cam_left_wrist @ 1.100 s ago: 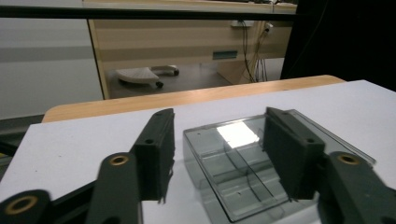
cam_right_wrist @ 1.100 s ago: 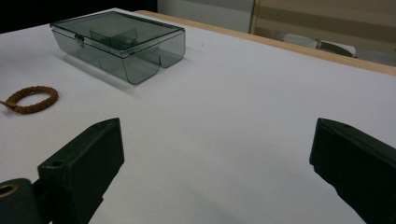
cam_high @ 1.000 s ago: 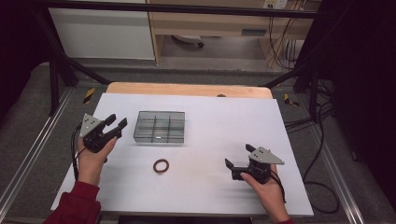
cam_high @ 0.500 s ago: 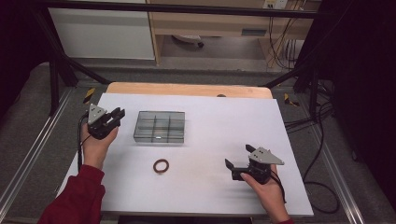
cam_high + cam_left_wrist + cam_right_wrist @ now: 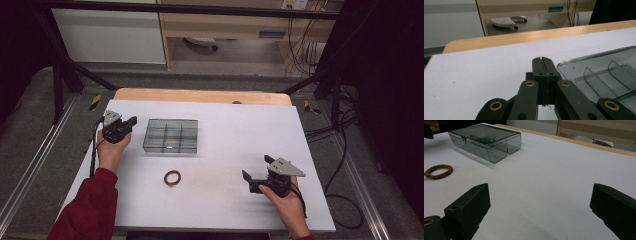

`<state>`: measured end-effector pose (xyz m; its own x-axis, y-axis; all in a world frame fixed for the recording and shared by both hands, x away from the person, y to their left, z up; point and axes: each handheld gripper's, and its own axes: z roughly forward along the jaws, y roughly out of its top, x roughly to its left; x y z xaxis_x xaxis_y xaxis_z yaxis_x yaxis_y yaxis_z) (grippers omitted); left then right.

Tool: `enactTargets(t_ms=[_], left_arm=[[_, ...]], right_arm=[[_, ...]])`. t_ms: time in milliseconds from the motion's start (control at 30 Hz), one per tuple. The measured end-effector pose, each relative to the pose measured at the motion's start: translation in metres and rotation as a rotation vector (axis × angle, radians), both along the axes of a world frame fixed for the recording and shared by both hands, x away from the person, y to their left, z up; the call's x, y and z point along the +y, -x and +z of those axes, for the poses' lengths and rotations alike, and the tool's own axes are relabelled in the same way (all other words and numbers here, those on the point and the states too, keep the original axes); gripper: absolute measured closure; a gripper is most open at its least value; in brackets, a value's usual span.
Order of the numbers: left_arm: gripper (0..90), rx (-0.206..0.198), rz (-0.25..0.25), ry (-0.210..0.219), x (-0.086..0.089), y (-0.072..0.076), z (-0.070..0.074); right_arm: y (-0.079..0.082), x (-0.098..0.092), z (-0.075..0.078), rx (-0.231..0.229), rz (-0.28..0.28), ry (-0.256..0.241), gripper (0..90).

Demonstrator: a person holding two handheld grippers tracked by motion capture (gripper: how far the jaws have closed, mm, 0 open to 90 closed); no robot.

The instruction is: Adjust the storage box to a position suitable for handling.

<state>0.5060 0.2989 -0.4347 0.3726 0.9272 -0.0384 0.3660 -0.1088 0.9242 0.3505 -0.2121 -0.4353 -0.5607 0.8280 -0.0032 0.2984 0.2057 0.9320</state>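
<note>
Centrally, toward the far left part of the desk [image 5: 240,130], sits a clear smoky compartment box [image 5: 171,136], its lid down and its inner dividers showing through the plastic. Nearer the front edge, well apart from the box, a small brown braided ring [image 5: 172,177] lies flat on the white surface; in the right gripper view the ring [image 5: 438,171] sits left of the box [image 5: 485,141].

The left gripper [image 5: 126,127] is held just beside the box's left end, close to the desk's left edge, pointing toward the box. In the left gripper view its claw [image 5: 543,65] is pressed together with nothing between the jaws, and the box's corner [image 5: 599,72] lies just to its right.

The right gripper [image 5: 255,175] hovers near the front right corner of the desk, far from both box and ring. Its claw [image 5: 539,202] is spread wide over bare white surface, holding nothing.

A wooden strip runs along the desk's far edge [image 5: 200,95].
</note>
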Motion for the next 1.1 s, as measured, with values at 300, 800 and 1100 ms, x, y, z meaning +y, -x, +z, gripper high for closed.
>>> enactTargets(t_ms=[300, 800, 1100], left_arm=[[90.0, 0.054, -0.035, -0.044, -0.007, -0.02, -0.005], [90.0, 0.097, -0.082, -0.088, -0.016, -0.028, -0.017], [90.0, 0.121, -0.096, -0.116, -0.021, -0.033, -0.018]], right_arm=[[-0.001, -0.001, -0.002, 0.015, -0.01, -0.003, 3.2], [-0.001, -0.003, -0.001, 0.013, -0.015, -0.008, 3.2], [-0.002, -0.003, -0.001, 0.016, -0.014, -0.008, 3.3]])
